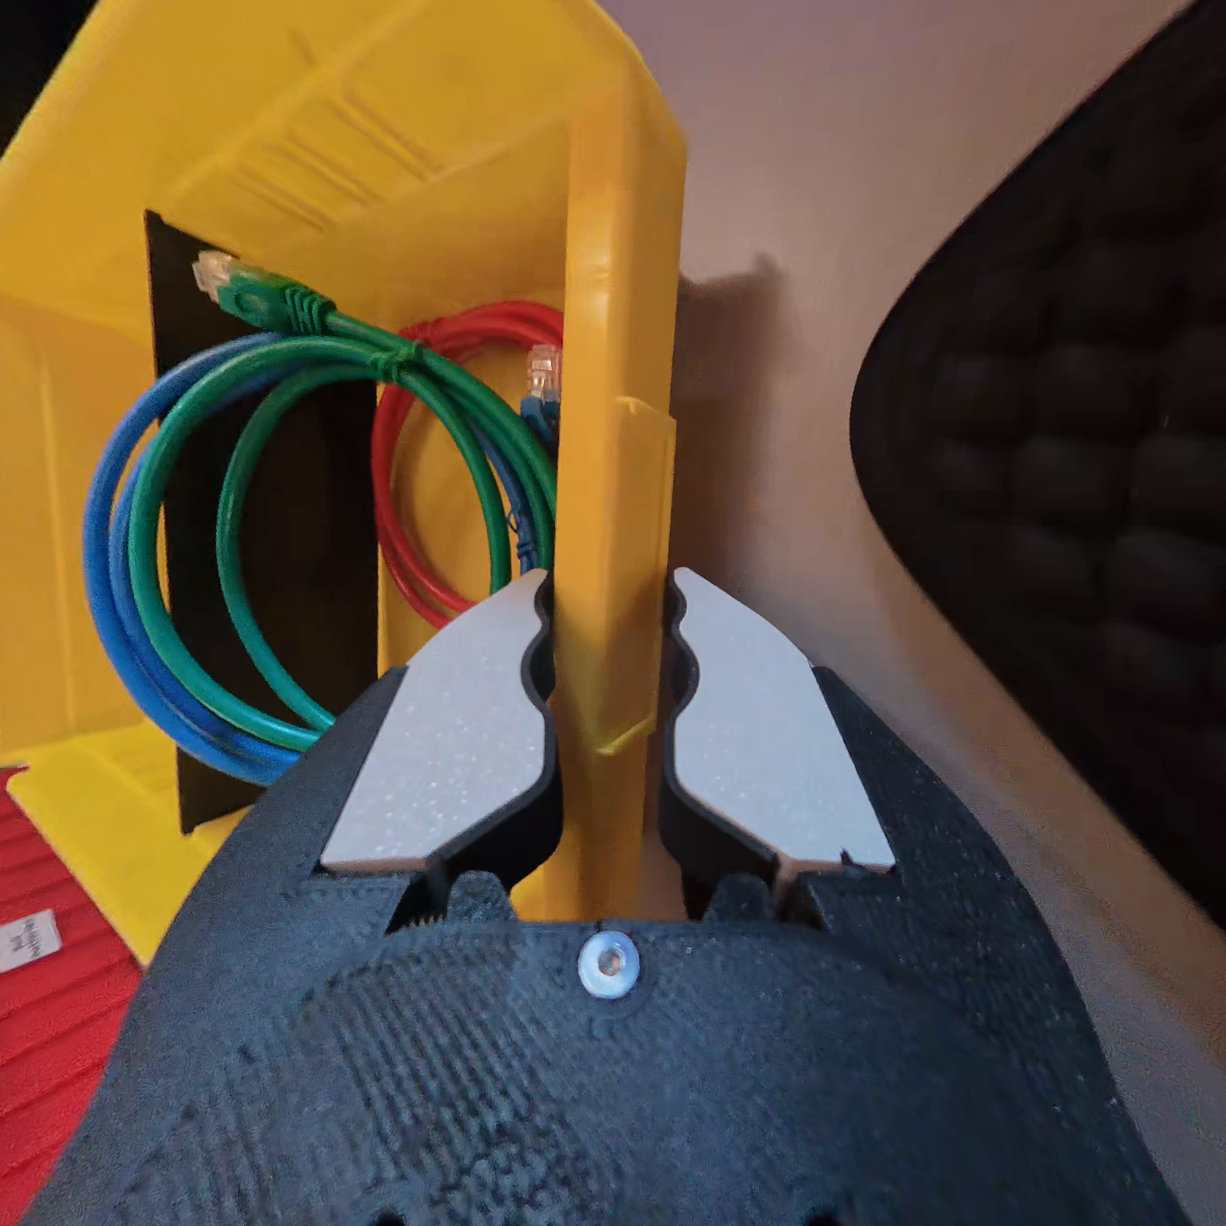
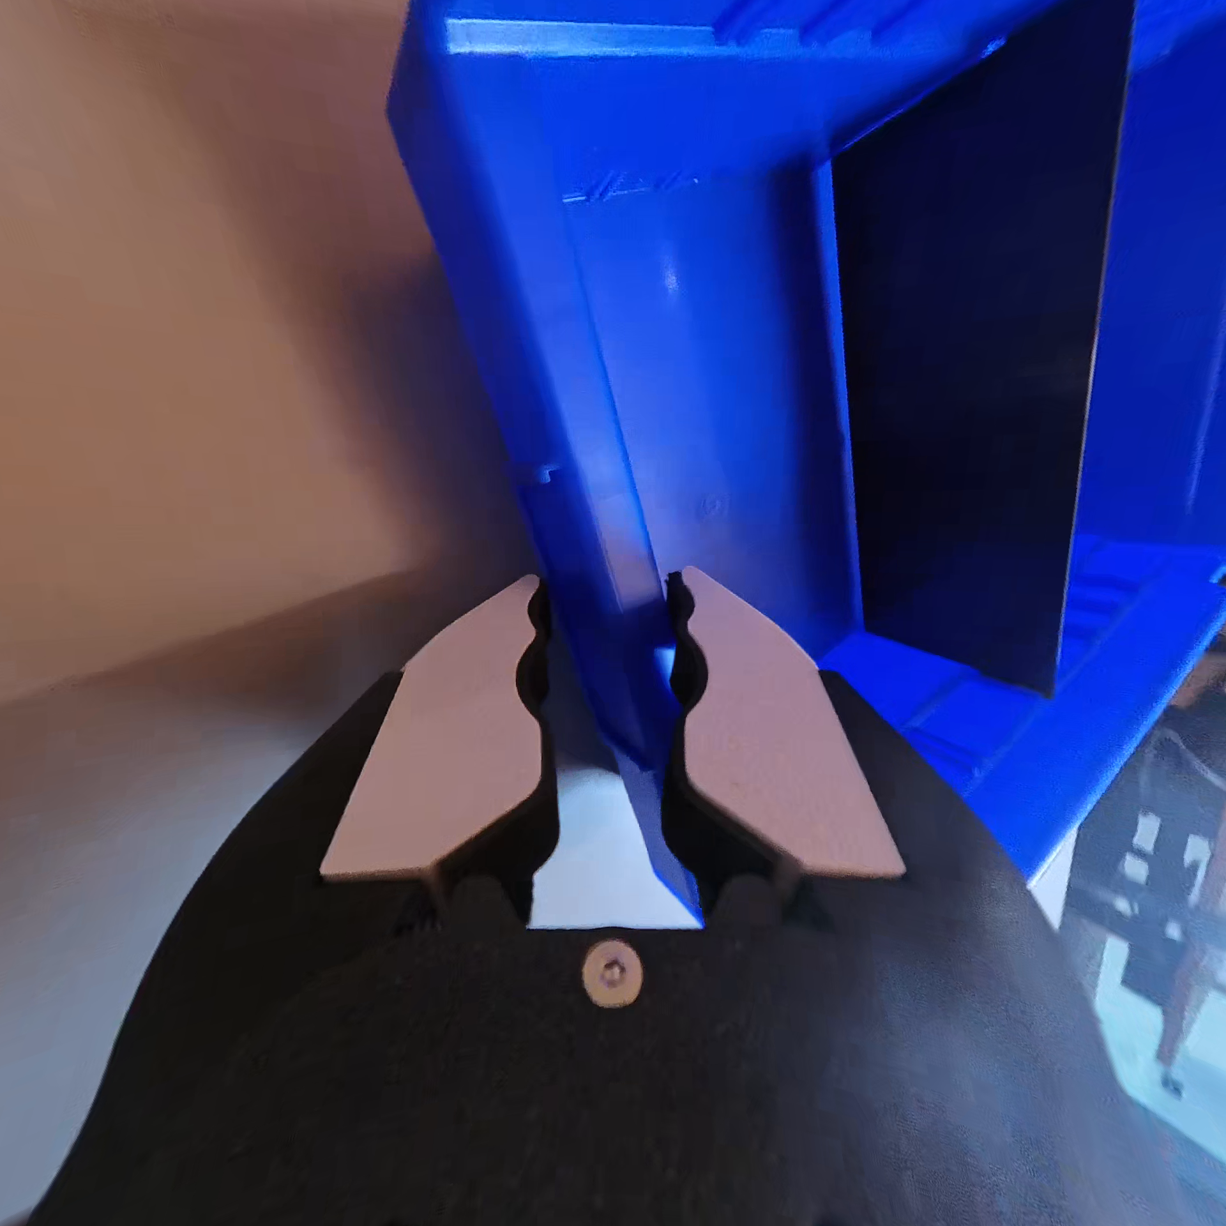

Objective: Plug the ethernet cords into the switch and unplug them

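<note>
Three coiled ethernet cords lie in a yellow bin: a green cord, a blue cord and a red cord, each with a clear plug. My left gripper is shut on the yellow bin's side wall, one finger inside and one outside. My right gripper is shut on the side wall of a blue bin, whose visible part holds nothing. No switch shows in either view.
A black divider stands in the yellow bin behind the cords; another black divider stands in the blue bin. A red ribbed thing sits at lower left. A black bumpy surface lies to the right.
</note>
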Motion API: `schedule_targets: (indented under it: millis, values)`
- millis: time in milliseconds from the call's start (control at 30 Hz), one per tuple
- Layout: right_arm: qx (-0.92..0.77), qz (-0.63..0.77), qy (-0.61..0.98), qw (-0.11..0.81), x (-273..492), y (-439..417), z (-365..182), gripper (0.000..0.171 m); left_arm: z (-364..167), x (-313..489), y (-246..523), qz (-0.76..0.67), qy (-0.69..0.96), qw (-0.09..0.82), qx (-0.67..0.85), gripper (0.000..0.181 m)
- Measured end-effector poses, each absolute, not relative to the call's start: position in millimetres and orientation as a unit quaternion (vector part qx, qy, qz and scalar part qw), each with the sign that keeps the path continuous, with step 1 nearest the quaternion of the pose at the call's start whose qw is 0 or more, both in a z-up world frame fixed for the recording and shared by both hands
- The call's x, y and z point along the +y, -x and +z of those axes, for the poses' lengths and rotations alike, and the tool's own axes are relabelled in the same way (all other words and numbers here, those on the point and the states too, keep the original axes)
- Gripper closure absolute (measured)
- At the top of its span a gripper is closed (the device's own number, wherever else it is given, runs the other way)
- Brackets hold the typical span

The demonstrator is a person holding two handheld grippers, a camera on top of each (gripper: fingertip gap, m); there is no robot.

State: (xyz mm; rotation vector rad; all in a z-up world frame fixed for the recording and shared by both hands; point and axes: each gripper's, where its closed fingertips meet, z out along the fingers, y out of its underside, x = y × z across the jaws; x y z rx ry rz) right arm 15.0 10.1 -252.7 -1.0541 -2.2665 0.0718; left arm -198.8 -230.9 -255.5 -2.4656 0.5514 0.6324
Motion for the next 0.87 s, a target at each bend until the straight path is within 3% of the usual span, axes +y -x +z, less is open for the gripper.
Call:
schedule_targets:
  millis: [33, 267, 633, 733, 867]
  values:
    - [-0.855, 0.018, 0.408, 0.319, 19.8, -29.7, -253.5, 0.137, -255.5, -225.1, 196.7, 0.231, 0.913, 0.269, 0.200, 0.151]
    - [-0.812, -0.044, 0.459, 0.358, 104.2, -80.4, -254.7, 0.139, -255.4, -186.6, 195.6, 0.225, 0.911, 0.274, 0.210, 0.151]
    - [-0.781, -0.064, 0.500, 0.370, 221.1, -69.3, -253.4, 0.137, -252.5, -138.5, 227.5, 0.234, 0.894, 0.311, 0.222, 0.148]
    - [-0.750, 0.036, 0.520, 0.408, 193.4, -54.0, -229.0, 0.134, -218.3, -140.3, 205.9, 0.157, 0.881, 0.404, 0.189, 0.151]
    - [-0.695, 0.217, 0.520, 0.448, 145.6, -31.9, -175.7, 0.134, -118.5, -139.9, 221.9, 0.105, 0.818, 0.558, 0.093, 0.154]
